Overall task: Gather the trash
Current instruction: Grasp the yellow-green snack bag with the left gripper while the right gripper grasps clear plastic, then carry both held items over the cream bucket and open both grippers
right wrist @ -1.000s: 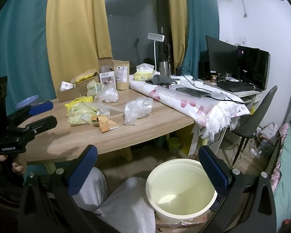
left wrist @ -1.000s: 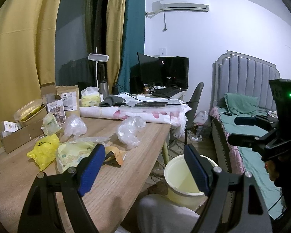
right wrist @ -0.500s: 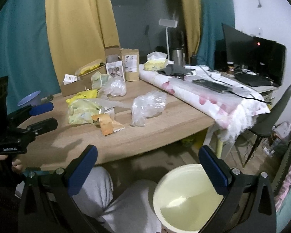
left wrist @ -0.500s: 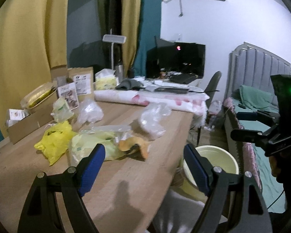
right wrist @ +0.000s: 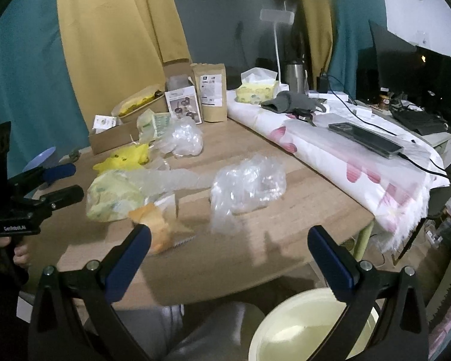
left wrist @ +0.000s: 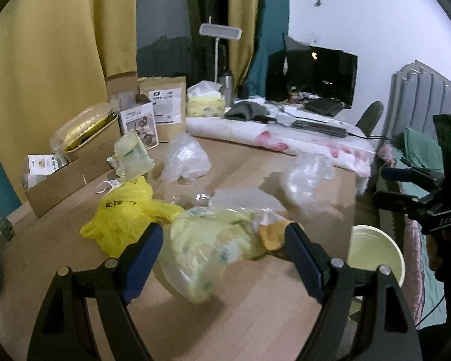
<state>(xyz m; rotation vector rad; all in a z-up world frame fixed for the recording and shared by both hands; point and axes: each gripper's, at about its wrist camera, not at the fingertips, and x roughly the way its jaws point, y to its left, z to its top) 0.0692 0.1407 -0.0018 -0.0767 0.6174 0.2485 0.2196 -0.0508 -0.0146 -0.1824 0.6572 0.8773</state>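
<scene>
Trash lies on the wooden table (left wrist: 255,307): a yellow plastic bag (left wrist: 123,216), a pale green wrapper bag (left wrist: 213,246), an orange paper scrap (right wrist: 153,225) and clear plastic bags (right wrist: 249,183) (left wrist: 186,159). My left gripper (left wrist: 222,246) is open and empty, its jaws on either side of the pale green bag, just before it. My right gripper (right wrist: 228,249) is open and empty, over the table's front edge before the clear bag. A pale yellow bin (right wrist: 309,328) stands on the floor below it and shows in the left wrist view (left wrist: 375,249).
A cardboard box (left wrist: 66,174) with food containers, kraft pouches (left wrist: 168,108) and a tissue pack (right wrist: 257,90) stand at the table's back. A flowered cloth roll (right wrist: 345,156) with a phone lies on the right. Beyond are monitors (left wrist: 315,72), a chair and a bed.
Both grippers have moved forward toward the table's trash. The left one now has the pale green bag between its open jaws; the bin has slid toward the lower frame edge.
</scene>
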